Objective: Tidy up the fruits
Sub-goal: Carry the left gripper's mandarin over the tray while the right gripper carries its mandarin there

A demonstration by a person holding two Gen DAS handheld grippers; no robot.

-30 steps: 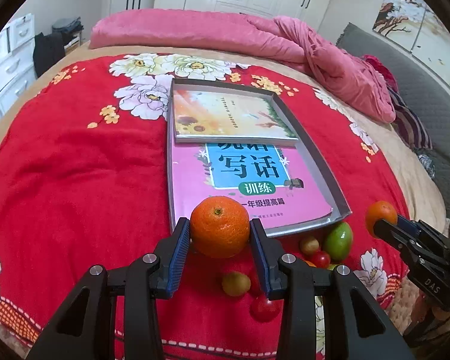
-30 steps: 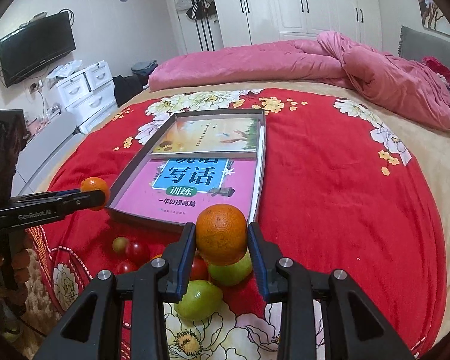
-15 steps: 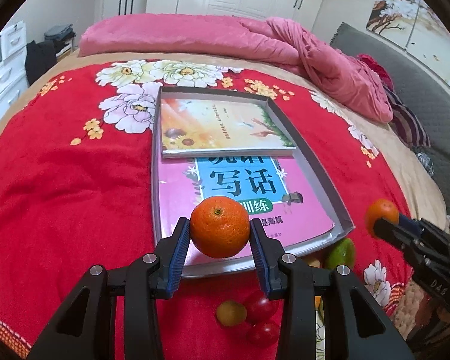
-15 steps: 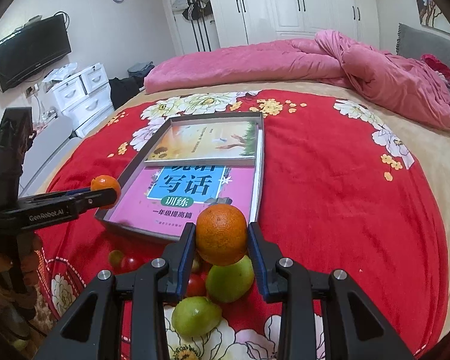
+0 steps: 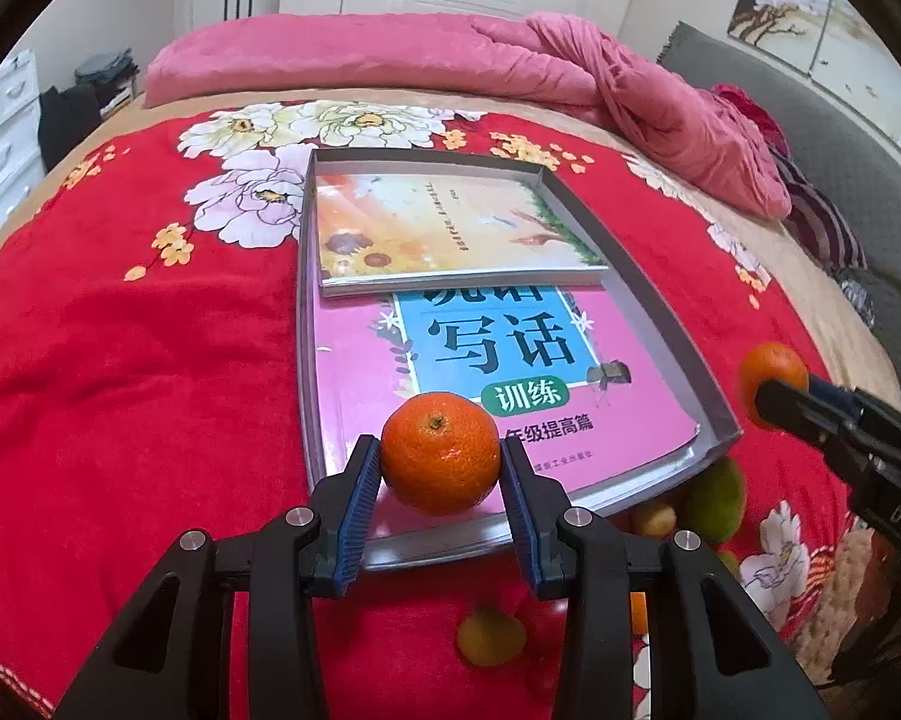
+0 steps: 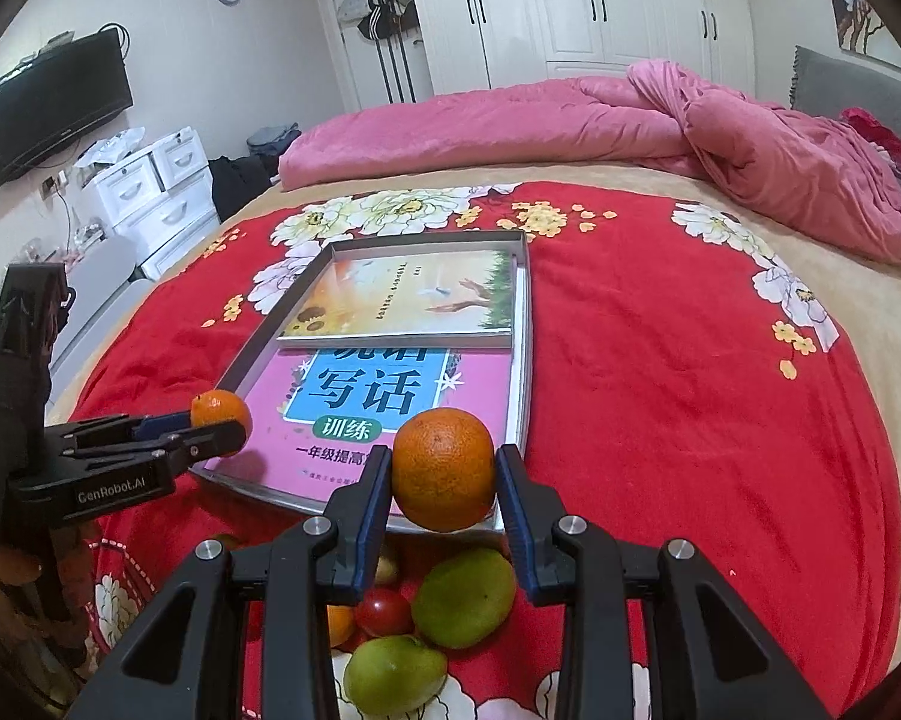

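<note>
Both hands are loaded: the left gripper (image 5: 441, 468) is clamped on a tangerine (image 5: 440, 452), and the right gripper (image 6: 443, 477) is clamped on a bigger orange (image 6: 443, 468). Each fruit hangs in the air at the near end of the grey tray (image 5: 660, 306) on the red flowered bedspread (image 5: 120, 360), the tangerine at its near left corner, the orange at its near right. This looks like the carry-and-place step. Loose fruit lies on the bedspread just short of the tray: two green mangoes (image 6: 463, 597), a red tomato (image 6: 383, 611), more beyond them. Next call, I'd judge: move in over the tray, lower onto a flat spot and release gently, because round fruit on glossy covers may roll.

Writing: the pink book (image 5: 510, 384) in the tray reads 写话, 训练 and 一年级提高篇. The left gripper's side says GenRobot.AI; the right's shows "DAS". The print on the sunflower book (image 5: 450, 234) behind is too small to read.
</note>
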